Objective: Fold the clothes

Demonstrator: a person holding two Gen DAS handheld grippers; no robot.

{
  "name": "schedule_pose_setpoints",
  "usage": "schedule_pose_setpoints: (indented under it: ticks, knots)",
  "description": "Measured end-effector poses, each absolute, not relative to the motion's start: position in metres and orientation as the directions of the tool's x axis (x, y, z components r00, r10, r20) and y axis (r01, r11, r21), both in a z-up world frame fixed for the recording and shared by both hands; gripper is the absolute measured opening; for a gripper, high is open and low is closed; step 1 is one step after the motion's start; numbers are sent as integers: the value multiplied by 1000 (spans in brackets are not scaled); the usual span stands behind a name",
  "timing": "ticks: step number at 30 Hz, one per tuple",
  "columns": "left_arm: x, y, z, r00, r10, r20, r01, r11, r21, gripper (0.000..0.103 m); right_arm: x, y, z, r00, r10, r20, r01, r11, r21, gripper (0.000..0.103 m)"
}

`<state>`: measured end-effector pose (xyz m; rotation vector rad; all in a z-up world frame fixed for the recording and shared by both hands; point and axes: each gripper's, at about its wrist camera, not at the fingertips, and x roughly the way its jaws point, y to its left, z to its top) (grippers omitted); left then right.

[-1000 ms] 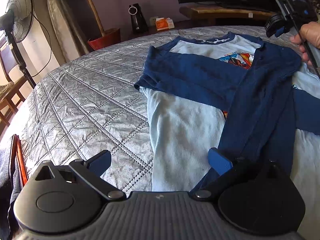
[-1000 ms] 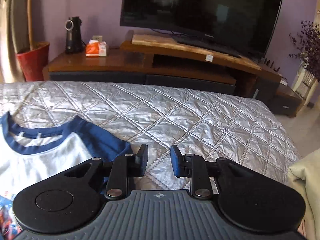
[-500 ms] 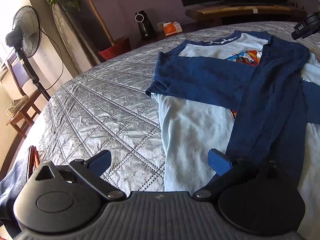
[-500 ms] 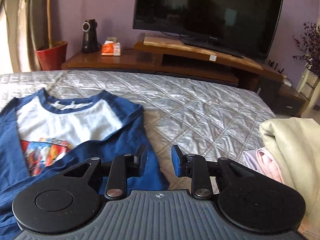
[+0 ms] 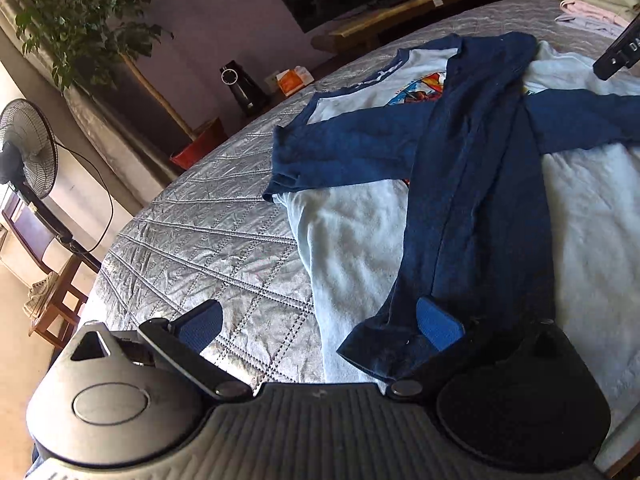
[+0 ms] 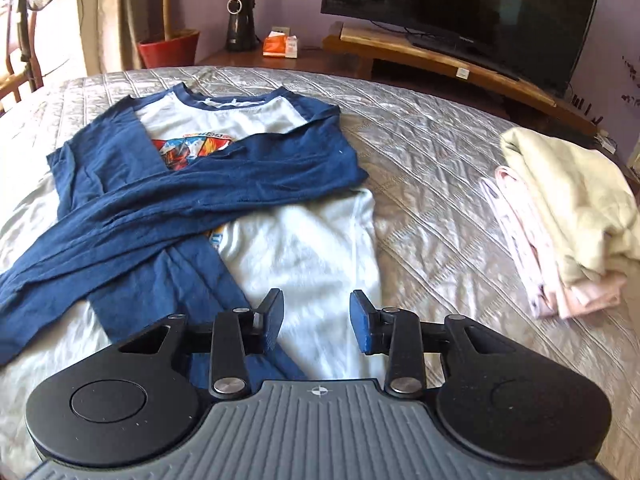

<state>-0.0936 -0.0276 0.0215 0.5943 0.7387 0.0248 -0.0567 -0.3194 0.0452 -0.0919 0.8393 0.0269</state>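
Over shirt [image 6: 304, 248], opening right claw [image 6: 316, 320], empty.

Cloth on a shiny quilt, hard plastic up close

We see the shirt [image 6: 304, 248] as soft matt cloth, pale on the body, with dark blue sleeves [image 6: 168, 204] of the same knit look and a bright printed picture [image 6: 192, 150] on the chest; the bedspread [image 6: 432, 184] under it is a silvery, satiny quilted cloth with stitched lines that catches the light. Beside it, the folded clothes [image 6: 568, 204] look thick, fleecy and matt. Our right gripper [image 6: 316, 318] is matt black plastic with shiny metal pivot pins, a ribbed grey body and blue textured pads [image 5: 438, 322]. The TV stand [image 6: 440, 56] is polished wood, the TV screen [image 6: 460, 0] glossy black.
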Motion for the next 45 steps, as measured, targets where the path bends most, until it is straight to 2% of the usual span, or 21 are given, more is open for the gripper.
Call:
schedule_pose_setpoints:
  ticks: [4, 9, 11, 13, 16, 19, 26, 30, 33, 35, 37, 40, 45]
  knots:
    - [-101, -16, 38, 705, 273, -654, 124, 861, 493, 102, -121, -369, 53, 658, 23, -752, 52, 996, 76, 50]
    - [-116, -2, 68, 621, 228, -750, 82, 933, 351, 102, -184, -410, 49, 637, 125, -760, 119, 959, 257, 52]
    - [-123, 0, 75, 594, 208, -777, 78, 946, 314, 102, -200, -417, 44, 637, 178, -750, 136, 932, 336, 56]
    - [-132, 2, 81, 571, 188, -799, 73, 958, 277, 102, -208, -418, 39, 633, 201, -747, 142, 919, 367, 57]
    - [-143, 13, 86, 540, 135, -831, 28, 984, 178, 102, -213, -413, 37, 632, 207, -747, 135, 920, 369, 57]
    - [-142, 35, 83, 495, 41, -868, -46, 999, 21, 102, -213, -409, 40, 639, 205, -742, 116, 927, 356, 57]
    - [-135, 65, 55, 475, -154, -866, -108, 967, -231, 102, -198, -407, 43, 628, 172, -759, 128, 939, 319, 59]
    - [-132, 64, 44, 471, -190, -862, -132, 951, -281, 102, -191, -405, 40, 622, 160, -767, 117, 949, 293, 59]
    - [-136, 79, 40, 483, -228, -845, -238, 895, -377, 102, -188, -407, 37, 632, 167, -757, 117, 945, 307, 59]
    - [-134, 85, 36, 455, -210, -865, -299, 879, -371, 102, -187, -408, 35, 632, 177, -755, 123, 938, 323, 59]
    - [-129, 80, 33, 398, -133, -908, -309, 912, -269, 102, -187, -407, 32, 630, 180, -756, 123, 937, 326, 59]
    - [-126, 67, 36, 382, -69, -922, -271, 945, -183, 102, -190, -405, 28, 628, 175, -758, 125, 939, 320, 59]
    - [-129, 55, 38, 379, -39, -925, -247, 959, -141, 102, -194, -409, 24, 629, 173, -758, 148, 930, 336, 60]
